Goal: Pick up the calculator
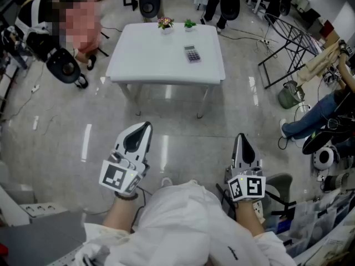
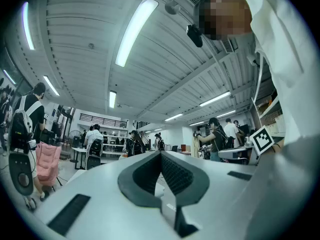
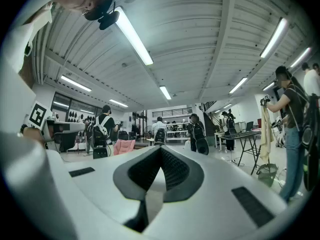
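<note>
Scene: head view looking steeply down at a glossy floor [image 1: 183, 140], with a white tabletop [image 1: 150, 60] in the upper middle of the frame.
Calculator: the calculator [image 1: 192, 54] lies flat on the right half of the tabletop, nearer the far edge. Nothing touches it.
Other things on the tabletop: two small potted plants [image 1: 165, 23] stand at the far edge, near the calculator but apart from it.
Left claw: the left claw [image 1: 143, 131] is at the lower left of the frame and well apart from the tabletop. It is pinched together and holds nothing.
Right claw: the right claw [image 1: 242, 141] is at the lower right, also well apart from the tabletop. Its pads meet and it holds nothing.
Progress: the reach has not begun, and open floor lies between both claws and the tabletop.
Risk, closed claws: if a claw arrives still pinched together, it would likely nudge the calculator instead of straddling it.
Risk, sliding: the calculator is thin and flat on a smooth surface. A low or slanted approach could push it toward the right edge and off.
Risk, plants: overshooting toward the top of the frame could knock over a plant.
Risk, walking: cables [image 1: 248, 36] trail on the floor to the upper right of the tabletop and could catch a foot.
</note>
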`<state>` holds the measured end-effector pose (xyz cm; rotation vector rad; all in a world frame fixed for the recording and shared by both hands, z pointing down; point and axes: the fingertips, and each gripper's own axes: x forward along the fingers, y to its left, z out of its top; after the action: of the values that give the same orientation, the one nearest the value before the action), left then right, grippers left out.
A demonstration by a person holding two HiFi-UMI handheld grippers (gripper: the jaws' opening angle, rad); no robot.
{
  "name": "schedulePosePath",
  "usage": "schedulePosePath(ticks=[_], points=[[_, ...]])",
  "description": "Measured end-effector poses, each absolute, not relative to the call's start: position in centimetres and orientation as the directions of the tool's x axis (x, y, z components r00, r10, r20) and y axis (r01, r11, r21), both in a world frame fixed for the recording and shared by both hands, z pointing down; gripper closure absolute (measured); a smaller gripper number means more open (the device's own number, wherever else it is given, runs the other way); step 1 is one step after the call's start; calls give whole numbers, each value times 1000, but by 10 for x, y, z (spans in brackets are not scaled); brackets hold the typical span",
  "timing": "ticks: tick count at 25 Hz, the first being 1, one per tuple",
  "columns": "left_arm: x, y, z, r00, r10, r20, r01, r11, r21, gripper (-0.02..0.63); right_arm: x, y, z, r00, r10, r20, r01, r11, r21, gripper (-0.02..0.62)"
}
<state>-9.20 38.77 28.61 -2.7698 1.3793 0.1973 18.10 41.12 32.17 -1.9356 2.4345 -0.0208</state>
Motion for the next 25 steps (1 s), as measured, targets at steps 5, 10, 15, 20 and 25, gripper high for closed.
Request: schedulePosePath(ticks=[5,10,15,20,25], points=[[-88,388,288,597,-791,-135,-796,-605,24,589,184,413,325,-221,-975,-10,-975,221,-35,578],[-91,387,288,598,-790,-138,-795,-606,27,589,182,411,326,-223,-975,-16,-973,224,-53,578],[-100,385,287,593,-792,-142,-797,-603,31,589,167,406,324,-273,-962,-17,-960,274,-59,483],[-111,384,286,585,-797,-149,-803,-596,36,589,151,391,331,-284,-957,51,-959,283,-17,51],[-124,381,285,573,-804,-161,-809,-586,46,589,145,385,330,-262,-962,71,-964,264,23,37]])
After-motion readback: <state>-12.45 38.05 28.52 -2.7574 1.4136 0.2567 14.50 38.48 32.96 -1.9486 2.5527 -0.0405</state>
